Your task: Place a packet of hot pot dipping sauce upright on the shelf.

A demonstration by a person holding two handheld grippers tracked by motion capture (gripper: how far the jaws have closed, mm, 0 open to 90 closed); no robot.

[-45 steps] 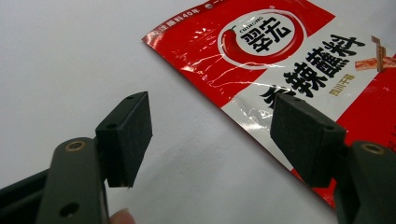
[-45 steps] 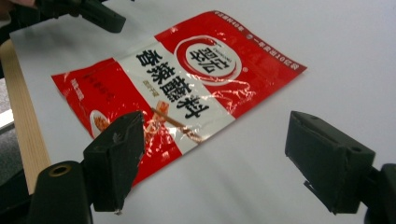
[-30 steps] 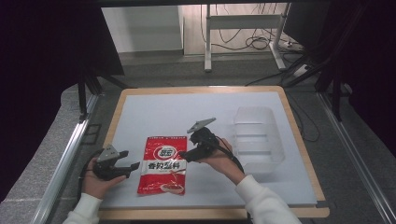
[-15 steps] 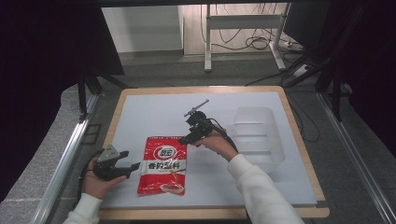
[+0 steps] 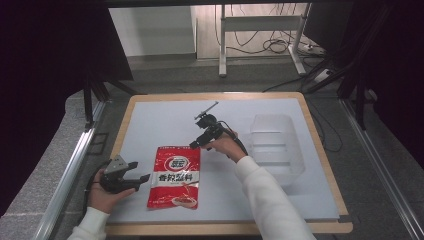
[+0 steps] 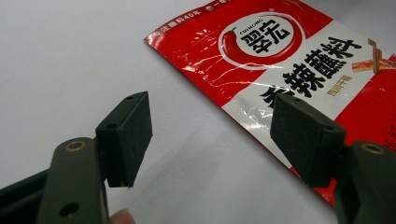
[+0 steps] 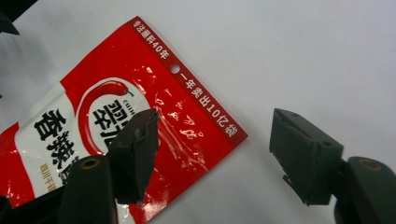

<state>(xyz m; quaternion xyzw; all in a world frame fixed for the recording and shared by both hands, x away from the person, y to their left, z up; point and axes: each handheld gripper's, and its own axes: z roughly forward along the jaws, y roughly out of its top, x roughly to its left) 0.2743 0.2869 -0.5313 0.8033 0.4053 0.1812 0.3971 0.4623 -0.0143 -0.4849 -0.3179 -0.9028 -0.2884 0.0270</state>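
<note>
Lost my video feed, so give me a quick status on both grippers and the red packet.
Left gripper open, beside the red packet. Right gripper open, jaws just closing some, straddling packet's top corner, not gripping. Packet flat on table. Clear bin off right, not in the way.

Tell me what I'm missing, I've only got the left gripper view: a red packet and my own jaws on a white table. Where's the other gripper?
Observer: The right gripper hovers at the top right corner of the red packet, its jaws apart and just closing a little, with nothing clamped.
Operator: Is anything else on the table?
Observer: A clear plastic bin stands on the right side of the white table, apart from the packet.
Operator: Any detail at the packet's top edge?
Observer: In the right gripper view a small punched hole sits in the top strip.
</note>
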